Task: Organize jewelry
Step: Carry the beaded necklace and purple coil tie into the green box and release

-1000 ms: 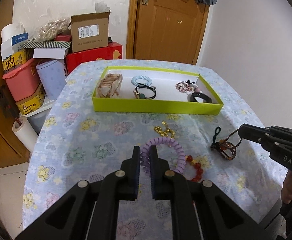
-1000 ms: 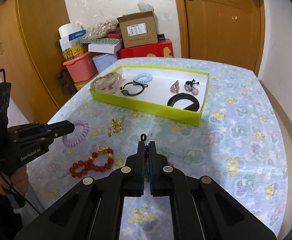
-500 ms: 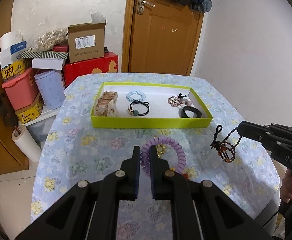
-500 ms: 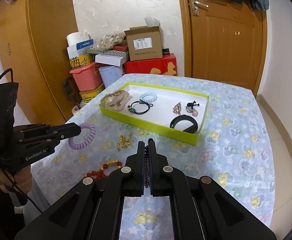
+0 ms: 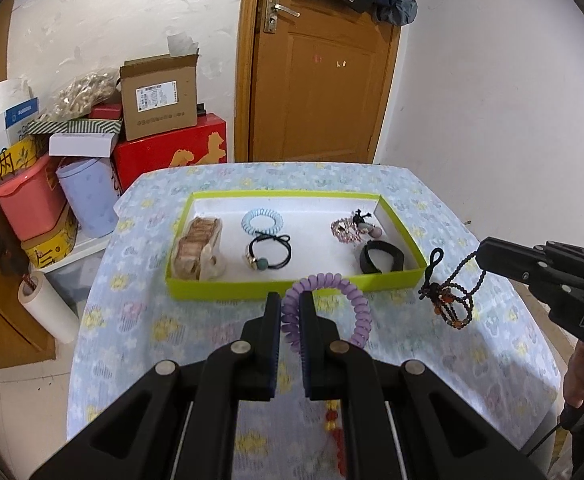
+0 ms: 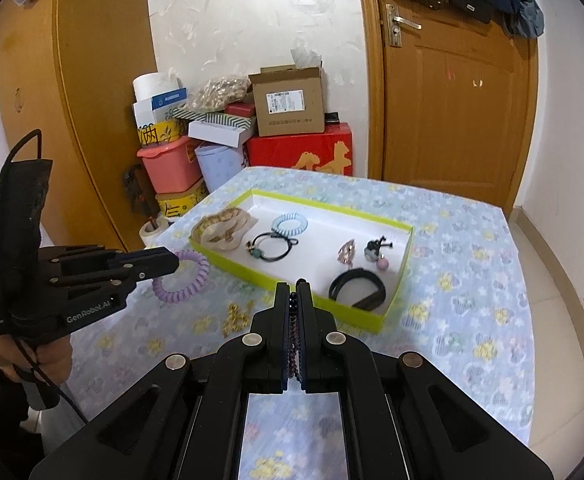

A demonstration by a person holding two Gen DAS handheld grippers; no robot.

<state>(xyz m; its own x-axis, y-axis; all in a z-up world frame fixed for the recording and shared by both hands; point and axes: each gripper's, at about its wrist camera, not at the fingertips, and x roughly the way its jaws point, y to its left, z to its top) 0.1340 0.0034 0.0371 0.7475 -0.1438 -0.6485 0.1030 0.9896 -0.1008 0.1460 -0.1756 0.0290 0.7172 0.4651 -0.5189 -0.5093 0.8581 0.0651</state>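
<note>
Floral-clothed worktop (image 5: pixel 140 320) by the door; green tray (image 5: pixel 292 286) lies ahead of both hands. Left hand-held gripper (image 5: pixel 290 300) clamped on purple coil tie (image 5: pixel 361 312), closer to tray; right hand-held gripper (image 6: pixel 293 292) clamped on beaded bracelet (image 5: pixel 449 300), both aloft.

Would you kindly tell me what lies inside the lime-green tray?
Inside the lime-green tray: beige hair claw, blue coil tie, black elastic tie, pink beaded piece, black band. Nothing shows beneath them.
</note>
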